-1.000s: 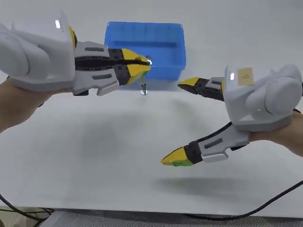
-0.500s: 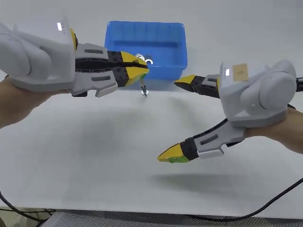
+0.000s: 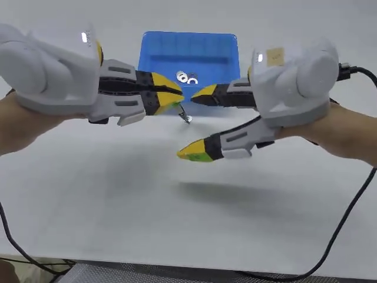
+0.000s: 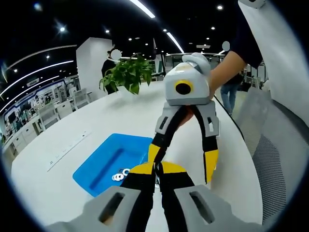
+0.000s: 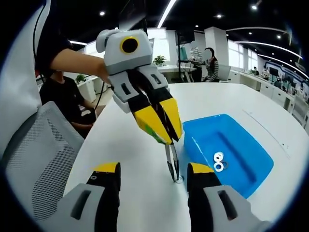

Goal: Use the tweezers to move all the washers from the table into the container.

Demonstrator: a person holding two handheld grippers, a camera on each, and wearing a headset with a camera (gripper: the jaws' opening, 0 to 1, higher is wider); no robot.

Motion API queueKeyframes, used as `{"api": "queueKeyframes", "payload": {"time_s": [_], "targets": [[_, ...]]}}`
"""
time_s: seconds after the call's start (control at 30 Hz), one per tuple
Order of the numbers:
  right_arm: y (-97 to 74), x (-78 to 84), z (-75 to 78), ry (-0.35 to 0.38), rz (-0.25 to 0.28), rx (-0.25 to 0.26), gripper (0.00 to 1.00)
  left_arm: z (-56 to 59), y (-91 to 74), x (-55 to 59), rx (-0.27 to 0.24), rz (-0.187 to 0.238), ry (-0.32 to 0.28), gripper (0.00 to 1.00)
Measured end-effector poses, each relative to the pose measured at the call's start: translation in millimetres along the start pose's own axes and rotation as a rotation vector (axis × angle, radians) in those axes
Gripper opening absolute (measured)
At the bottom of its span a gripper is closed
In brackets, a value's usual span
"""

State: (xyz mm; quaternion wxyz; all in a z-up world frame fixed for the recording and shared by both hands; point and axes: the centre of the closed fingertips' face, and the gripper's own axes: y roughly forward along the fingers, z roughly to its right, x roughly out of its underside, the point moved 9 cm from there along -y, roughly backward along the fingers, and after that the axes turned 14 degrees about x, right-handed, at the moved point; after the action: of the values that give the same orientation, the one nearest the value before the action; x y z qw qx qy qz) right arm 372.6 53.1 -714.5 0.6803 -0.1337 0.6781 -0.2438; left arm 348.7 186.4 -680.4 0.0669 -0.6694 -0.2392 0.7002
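Just below the left gripper [image 3: 178,95], its tweezers [image 5: 171,162] touch a washer [image 5: 179,181].

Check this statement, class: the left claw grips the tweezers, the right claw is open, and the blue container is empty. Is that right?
No. The blue container is not empty: the right gripper view shows two washers lying in it. The rest holds: the left claw grips the tweezers and the right claw is open.
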Motion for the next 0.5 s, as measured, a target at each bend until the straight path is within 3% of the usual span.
{"api": "queueKeyframes", "payload": {"time_s": [0.2, 0.33, 0.5], "targets": [[13.9, -6.6, 7.2, -0.07, -0.007, -0.039, 0.33, -1.7, 3.0, -1.7, 0.002, 0.008, -0.003, 0.06], [19.1, -6.1, 11.2, -0.144, -0.042, -0.055, 0.26, -1.8, 5.2, -3.0, 0.01, 0.012, -0.001, 0.06], [23.3, -5.3, 15.5, -0.169, -0.056, -0.065, 0.18, -1.8, 6.7, -3.8, 0.017, 0.016, -0.002, 0.06]]}}
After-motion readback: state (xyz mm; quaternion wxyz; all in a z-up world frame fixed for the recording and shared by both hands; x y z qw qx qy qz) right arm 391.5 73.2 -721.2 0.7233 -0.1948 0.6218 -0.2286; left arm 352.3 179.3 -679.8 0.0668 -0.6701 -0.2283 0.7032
